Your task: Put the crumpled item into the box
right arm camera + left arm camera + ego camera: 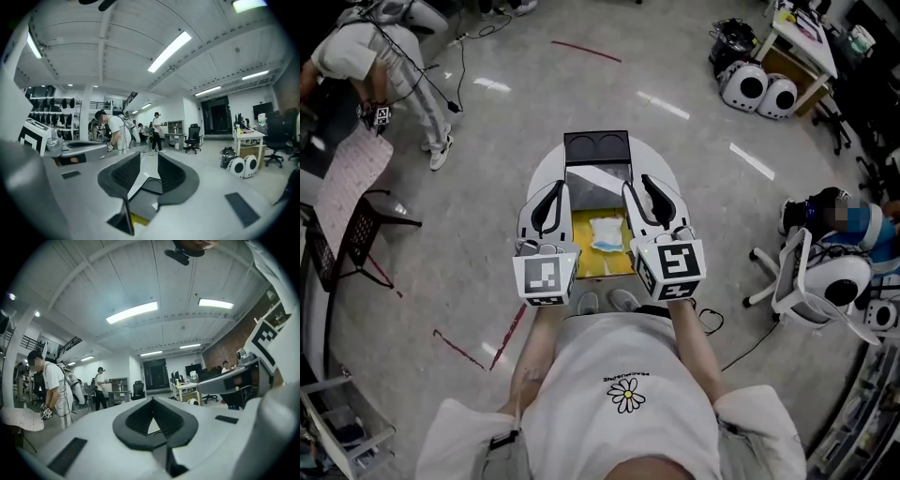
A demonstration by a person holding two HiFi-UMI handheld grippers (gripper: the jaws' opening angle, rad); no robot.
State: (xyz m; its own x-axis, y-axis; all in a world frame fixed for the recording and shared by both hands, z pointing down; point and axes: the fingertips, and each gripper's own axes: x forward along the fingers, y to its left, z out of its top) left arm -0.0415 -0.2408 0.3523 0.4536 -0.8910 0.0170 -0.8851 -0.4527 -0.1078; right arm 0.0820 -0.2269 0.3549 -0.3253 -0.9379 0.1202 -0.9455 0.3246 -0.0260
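Note:
A crumpled white and pale-blue item (pixel 606 232) lies inside the open box (pixel 581 239), which has a yellow floor and stands on a small round white table (pixel 541 174). Both grippers are held up level above the box, side by side and clear of it. The tips of my left gripper (pixel 553 192) (pixel 152 401) meet, with nothing between them. My right gripper (pixel 642 187) (pixel 149 161) shows a narrow gap between its pads, and that gap is empty. Under its jaws, the right gripper view shows a strip of the box's yellow floor (pixel 138 219).
A black tray (pixel 596 147) with two round hollows sits at the table's far end. A person (pixel 384 47) bends over at the far left beside a black rack (pixel 356 230). A white office chair (pixel 811 277) and round white devices (pixel 759 89) stand on the right.

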